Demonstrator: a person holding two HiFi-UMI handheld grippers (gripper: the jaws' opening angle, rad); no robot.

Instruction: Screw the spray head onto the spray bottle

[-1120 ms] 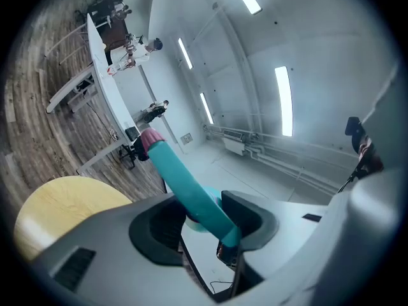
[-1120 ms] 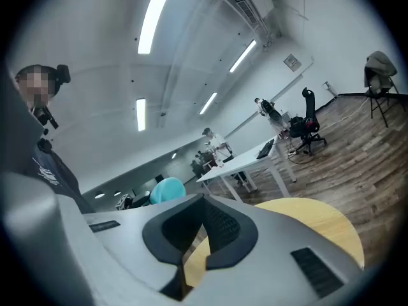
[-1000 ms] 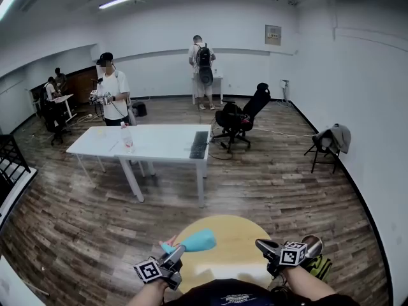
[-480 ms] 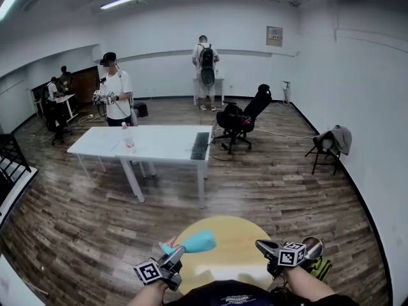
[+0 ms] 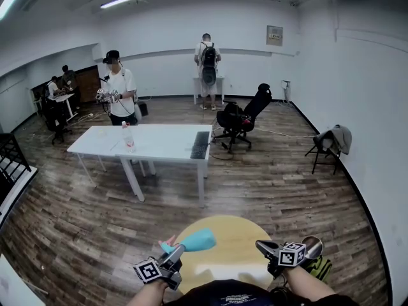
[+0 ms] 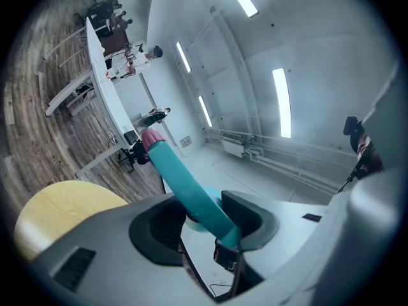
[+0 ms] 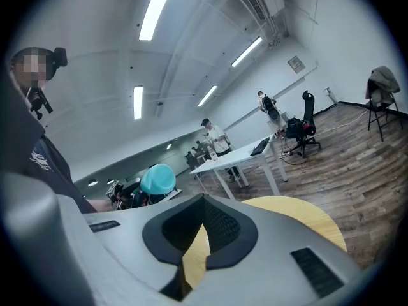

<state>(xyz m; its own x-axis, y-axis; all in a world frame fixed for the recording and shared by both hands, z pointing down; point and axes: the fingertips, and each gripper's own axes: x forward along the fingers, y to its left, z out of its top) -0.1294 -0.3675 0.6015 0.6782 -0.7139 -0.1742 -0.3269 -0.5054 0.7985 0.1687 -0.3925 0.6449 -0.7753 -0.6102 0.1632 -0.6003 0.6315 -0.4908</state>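
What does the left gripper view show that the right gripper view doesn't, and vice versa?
Left gripper view only: the left gripper clamped on the teal plastic spray bottle, and its pink end. Right gripper view only: the right gripper, shut and empty. Both: that bottle, the round yellow table and the long white table.

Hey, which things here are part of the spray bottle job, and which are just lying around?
Job: teal spray bottle in the left gripper; right gripper, shut and empty; round yellow table.
Lying about: white table, keyboard and small bottle on it, office chair, folding chair.
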